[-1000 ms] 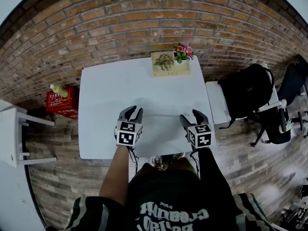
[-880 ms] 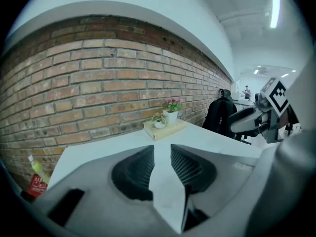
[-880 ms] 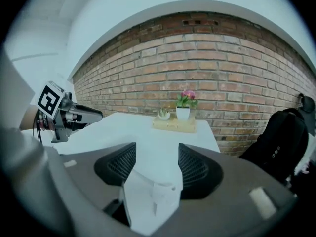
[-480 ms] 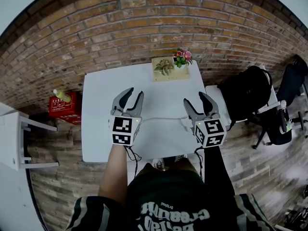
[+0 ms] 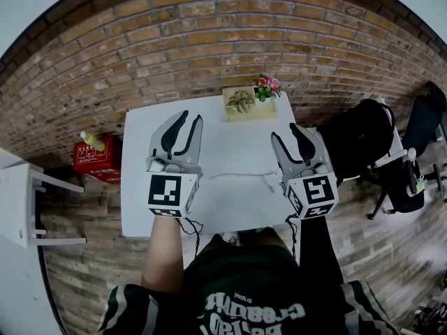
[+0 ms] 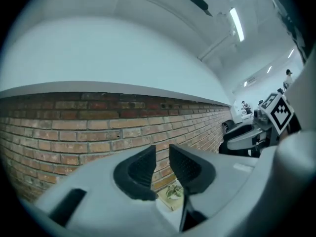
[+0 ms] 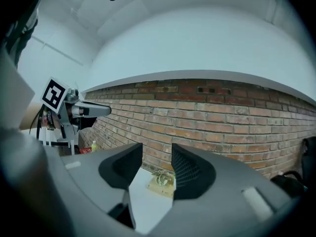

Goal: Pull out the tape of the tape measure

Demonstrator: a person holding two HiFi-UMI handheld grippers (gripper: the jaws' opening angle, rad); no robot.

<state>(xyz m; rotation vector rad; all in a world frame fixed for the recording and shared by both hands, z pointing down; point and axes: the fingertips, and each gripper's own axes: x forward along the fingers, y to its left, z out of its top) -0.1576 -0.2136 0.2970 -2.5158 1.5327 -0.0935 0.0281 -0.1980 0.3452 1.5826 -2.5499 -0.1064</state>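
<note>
On the white table (image 5: 230, 138) lies a small white tape measure (image 5: 271, 181), with a thin pale strip of tape (image 5: 234, 176) stretching left from it. Both grippers are held high above the table, apart from the tape measure and pointing level at the brick wall. My left gripper (image 5: 187, 120) (image 6: 162, 158) is open and empty, and its jaws have just been closing a little. My right gripper (image 5: 285, 132) (image 7: 157, 159) is open too, its jaws have also just been closing, and nothing is between them. Neither gripper view shows the tape measure.
A wooden tray with a plant and pink flowers (image 5: 246, 102) stands at the table's far edge. A brick wall (image 5: 209, 40) rises behind it. A black backpack (image 5: 356, 135) sits on a seat at the right, a red box (image 5: 94, 155) and a white stool (image 5: 21, 201) at the left.
Both grippers have risen from the table's near edge towards the camera and tipped up to level. The tape measure and its strip have stayed on the table.
</note>
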